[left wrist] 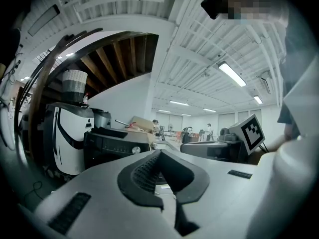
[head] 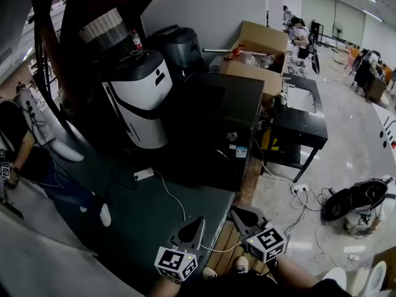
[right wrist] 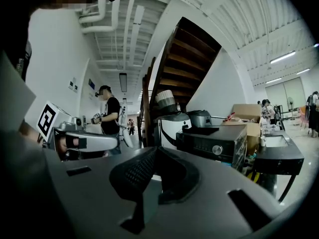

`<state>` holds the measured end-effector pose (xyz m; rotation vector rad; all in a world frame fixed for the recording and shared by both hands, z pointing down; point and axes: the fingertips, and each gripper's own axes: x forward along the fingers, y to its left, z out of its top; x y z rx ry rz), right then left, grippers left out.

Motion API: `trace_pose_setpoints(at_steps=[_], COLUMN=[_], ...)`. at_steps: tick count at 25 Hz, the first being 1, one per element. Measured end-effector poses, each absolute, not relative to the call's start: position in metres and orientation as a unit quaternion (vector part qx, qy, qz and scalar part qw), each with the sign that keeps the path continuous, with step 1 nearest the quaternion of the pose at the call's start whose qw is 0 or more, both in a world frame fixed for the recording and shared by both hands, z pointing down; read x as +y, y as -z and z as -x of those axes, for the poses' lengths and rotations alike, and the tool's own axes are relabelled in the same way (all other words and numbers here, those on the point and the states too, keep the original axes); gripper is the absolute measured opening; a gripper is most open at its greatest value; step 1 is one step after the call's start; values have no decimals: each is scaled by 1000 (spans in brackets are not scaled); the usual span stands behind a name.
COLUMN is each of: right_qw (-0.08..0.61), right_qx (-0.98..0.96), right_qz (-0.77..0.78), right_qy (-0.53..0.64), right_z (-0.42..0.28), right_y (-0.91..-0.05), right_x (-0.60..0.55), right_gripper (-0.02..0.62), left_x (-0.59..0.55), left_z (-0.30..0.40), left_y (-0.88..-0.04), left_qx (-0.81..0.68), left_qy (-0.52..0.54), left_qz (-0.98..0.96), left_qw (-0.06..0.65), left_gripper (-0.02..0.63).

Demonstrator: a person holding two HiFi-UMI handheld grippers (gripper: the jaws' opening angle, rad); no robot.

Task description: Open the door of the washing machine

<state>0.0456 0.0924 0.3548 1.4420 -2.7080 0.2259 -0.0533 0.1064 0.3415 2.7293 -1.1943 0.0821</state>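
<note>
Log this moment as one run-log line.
left gripper: shut, empty | right gripper: shut, empty | washing machine: ahead, untouched

Head view steeply down, both gripper views low and level, all sharing the washing machine (head: 216,129)

A large workshop or lab hall is being shown; a white appliance (head: 139,98) and a cardboard box (head: 263,39) are being kept beside a staircase (right wrist: 187,49); cables (head: 309,197) are being left trailing on the floor (head: 346,159); strip lights (left wrist: 232,74) are being carried on an exposed ceiling (left wrist: 199,34).
</note>
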Motion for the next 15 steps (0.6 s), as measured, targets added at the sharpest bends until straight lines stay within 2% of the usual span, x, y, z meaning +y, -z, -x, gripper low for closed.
trace_pose_setpoints(at_steps=[15], right_qw=[30], right_qx=[-880], right_qz=[-469], right_qy=[-65], right_z=[-3], right_y=[-349], right_x=[99], right_gripper=[17], left_x=[119], left_z=[98], left_y=[-342], left_qx=[-397], left_qy=[-24], left_qz=[-914], left_qw=[73], left_gripper=[14])
